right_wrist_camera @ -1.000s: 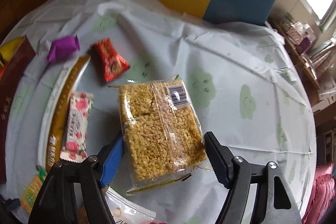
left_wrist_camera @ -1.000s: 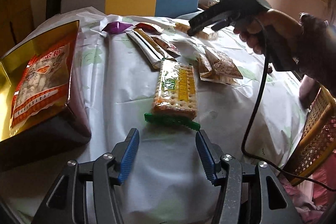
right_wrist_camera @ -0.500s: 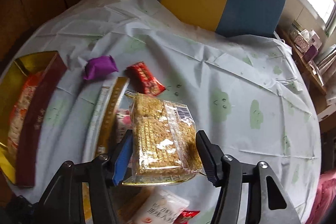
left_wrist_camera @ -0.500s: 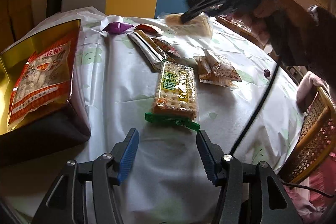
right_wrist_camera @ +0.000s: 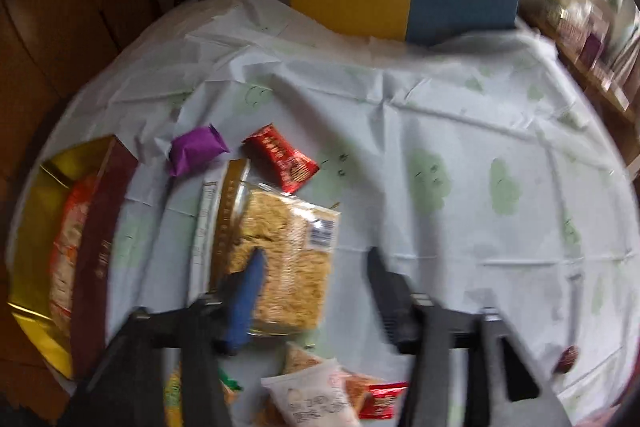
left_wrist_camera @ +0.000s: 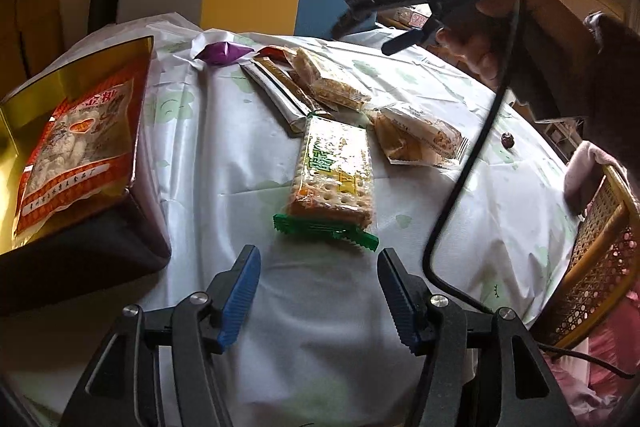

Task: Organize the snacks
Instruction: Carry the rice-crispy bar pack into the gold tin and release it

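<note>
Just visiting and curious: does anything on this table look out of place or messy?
Yes. The clear-wrapped puffed-rice cake lies tilted across the long gold-and-white packet instead of flat on the white tablecloth, and a small dark round thing sits alone.

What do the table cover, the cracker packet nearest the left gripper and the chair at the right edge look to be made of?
Table cover: thin glossy plastic sheet, likely; it creases sharply and shines. Cracker packet: clear plastic film, crackers visible through it, green serrated end seal. Chair: woven cane or rattan, by its lattice.
</note>
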`<state>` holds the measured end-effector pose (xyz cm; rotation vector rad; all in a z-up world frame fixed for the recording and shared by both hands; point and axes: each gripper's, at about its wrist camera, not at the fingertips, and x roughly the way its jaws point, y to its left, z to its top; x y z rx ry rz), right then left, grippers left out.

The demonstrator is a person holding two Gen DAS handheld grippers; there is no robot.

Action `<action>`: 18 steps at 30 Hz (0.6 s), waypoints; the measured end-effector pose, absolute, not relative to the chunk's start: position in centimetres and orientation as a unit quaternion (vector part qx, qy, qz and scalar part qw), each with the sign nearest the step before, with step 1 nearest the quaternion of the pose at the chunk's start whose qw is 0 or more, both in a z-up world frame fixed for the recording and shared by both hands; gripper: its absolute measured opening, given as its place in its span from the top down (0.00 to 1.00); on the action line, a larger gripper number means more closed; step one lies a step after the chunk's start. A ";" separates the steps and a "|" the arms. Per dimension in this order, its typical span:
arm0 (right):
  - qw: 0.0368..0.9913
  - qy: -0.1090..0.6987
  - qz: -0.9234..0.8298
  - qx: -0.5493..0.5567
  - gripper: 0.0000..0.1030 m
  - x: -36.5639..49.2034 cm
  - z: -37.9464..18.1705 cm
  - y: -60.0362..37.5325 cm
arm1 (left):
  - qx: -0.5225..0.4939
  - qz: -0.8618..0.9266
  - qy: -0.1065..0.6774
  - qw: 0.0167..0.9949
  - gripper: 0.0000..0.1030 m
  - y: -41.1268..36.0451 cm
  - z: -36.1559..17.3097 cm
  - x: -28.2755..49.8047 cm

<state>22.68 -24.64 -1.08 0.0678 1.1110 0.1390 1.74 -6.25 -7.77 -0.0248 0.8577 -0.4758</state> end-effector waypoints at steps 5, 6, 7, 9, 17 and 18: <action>0.834 0.541 0.064 0.087 0.18 24.2 -3.1 -24.8 | -0.007 -0.228 0.411 0.882 0.40 -6.3 -7.8 1.8; 0.826 0.554 0.060 0.091 0.17 24.7 -4.0 -24.6 | -0.006 -0.228 0.411 0.883 0.40 -6.3 -7.8 1.8; 0.822 0.559 0.055 0.090 0.16 25.0 -4.6 -24.4 | -0.004 -0.228 0.411 0.883 0.40 -6.3 -7.8 1.8; 0.817 0.566 0.057 0.099 0.09 25.6 -5.8 -24.1 | -0.002 -0.228 0.410 0.883 0.40 -6.3 -7.8 1.8; 0.822 0.561 0.063 0.072 0.28 25.7 -6.1 -22.5 | 0.000 -0.230 0.408 0.883 0.38 -6.3 -7.9 1.8; 0.826 0.557 0.063 0.064 0.28 25.5 -5.8 -22.1 | 0.000 -0.230 0.408 0.884 0.38 -6.3 -7.9 1.8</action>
